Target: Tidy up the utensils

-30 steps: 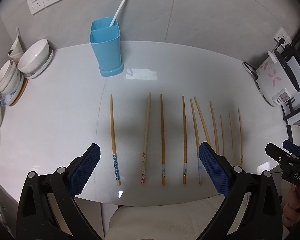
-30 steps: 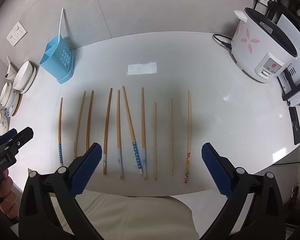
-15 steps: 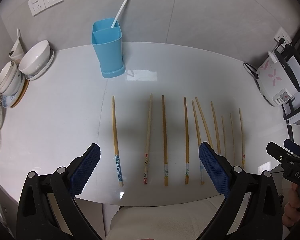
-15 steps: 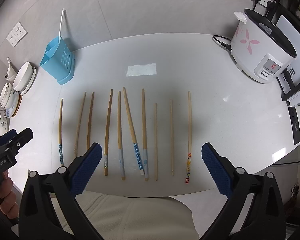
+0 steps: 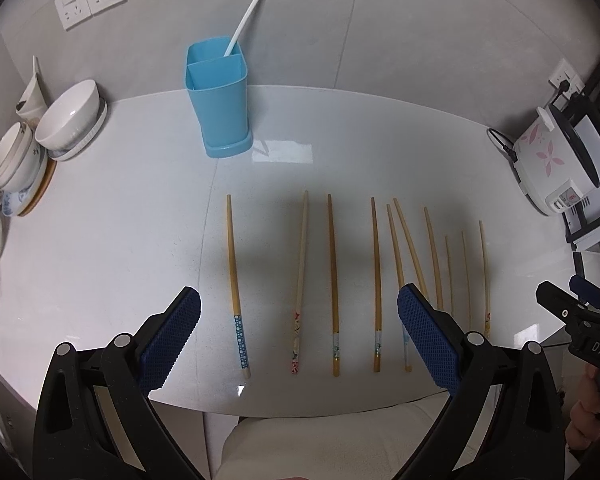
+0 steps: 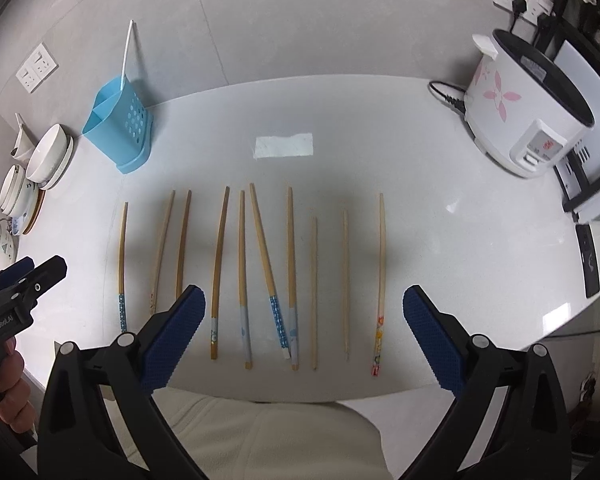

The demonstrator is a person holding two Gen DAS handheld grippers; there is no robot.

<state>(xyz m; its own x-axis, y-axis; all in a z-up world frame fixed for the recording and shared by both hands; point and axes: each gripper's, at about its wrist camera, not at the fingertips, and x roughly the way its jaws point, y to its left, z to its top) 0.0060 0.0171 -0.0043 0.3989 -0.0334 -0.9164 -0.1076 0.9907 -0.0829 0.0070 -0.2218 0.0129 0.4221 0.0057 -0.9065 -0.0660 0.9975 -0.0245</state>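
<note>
Bamboo chopsticks (image 5: 332, 280): I count ten, lying side by side on the white worktop (image 5: 120, 240), all on the near side of the blue holder (image 5: 218, 106), handle ends toward me.
Blue holder: I see it upright at the back by the wall, two compartments, a white straw-like stick (image 5: 246, 16) leaning out of the rear one.
Left gripper (image 5: 298, 340): I hold it wide and empty, hovering above the handle ends nearest the holder's side of the row.
Right gripper (image 6: 304, 330): also wide, carrying nothing, over the part of the row farther from the holder.
Risk, crossing: two chopsticks (image 6: 264, 260) mid-row angle together and seem to touch near their handles; I judge a pinch there may drag both.
Risk, rolling: these sticks are thin and round, so a glancing finger could roll one off the front edge, which lies just behind the handle ends.
Risk, tipping: the holder looks light; a hard poke with a stick might topple it.
Open room: I have bare worktop between the tips and the holder.
Edges: stacked bowls (image 5: 72, 116) crowd one side of the holder, the rice cooker (image 6: 528, 116) stands far to the other.
</note>
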